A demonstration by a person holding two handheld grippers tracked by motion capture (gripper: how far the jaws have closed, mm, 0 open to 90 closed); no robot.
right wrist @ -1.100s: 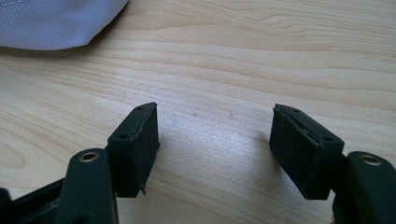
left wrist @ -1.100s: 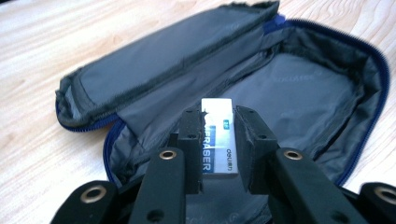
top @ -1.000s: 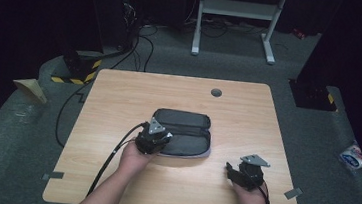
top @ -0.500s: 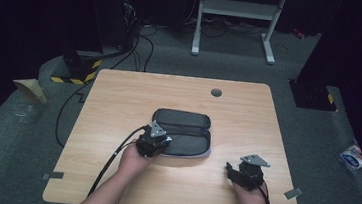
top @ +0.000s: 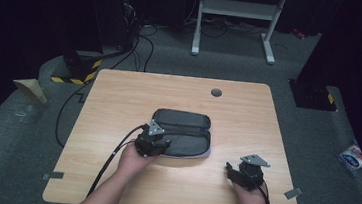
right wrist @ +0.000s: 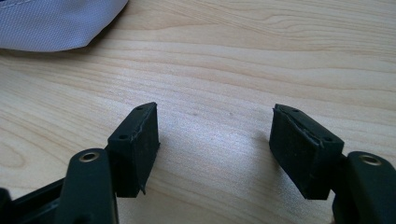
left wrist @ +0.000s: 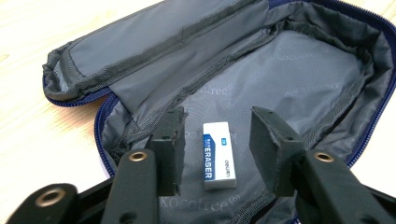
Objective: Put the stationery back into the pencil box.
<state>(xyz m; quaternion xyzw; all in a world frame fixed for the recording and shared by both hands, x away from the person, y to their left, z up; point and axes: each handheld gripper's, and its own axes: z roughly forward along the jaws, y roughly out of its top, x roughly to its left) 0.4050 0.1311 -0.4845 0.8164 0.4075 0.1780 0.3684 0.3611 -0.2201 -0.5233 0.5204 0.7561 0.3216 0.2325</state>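
The left claw [left wrist: 215, 140] hangs open astride a white eraser [left wrist: 217, 155] lying in an unzipped pencil case [left wrist: 299, 70], apparently poised to pinch it, while the right claw [right wrist: 215, 149], open and empty, waits over bare bench [right wrist: 233, 60].

Your table [top: 119, 101] is pale wood with a light grain, and a small dark grey disc [top: 216, 92] sits in its top; the pencil case [top: 186, 127] before you is dark grey outside, with a grey lining [left wrist: 299, 79] printed in faint repeating lettering and a dark blue zip [left wrist: 100, 121] round its edge; the eraser [left wrist: 218, 155] inside is white with a blue band and white letters; your left gripper [left wrist: 217, 140] and right gripper [right wrist: 215, 149] are both black; the floor [top: 25, 132] is grey carpet, with a yellow-and-black striped strip [top: 78, 74] beyond the table.
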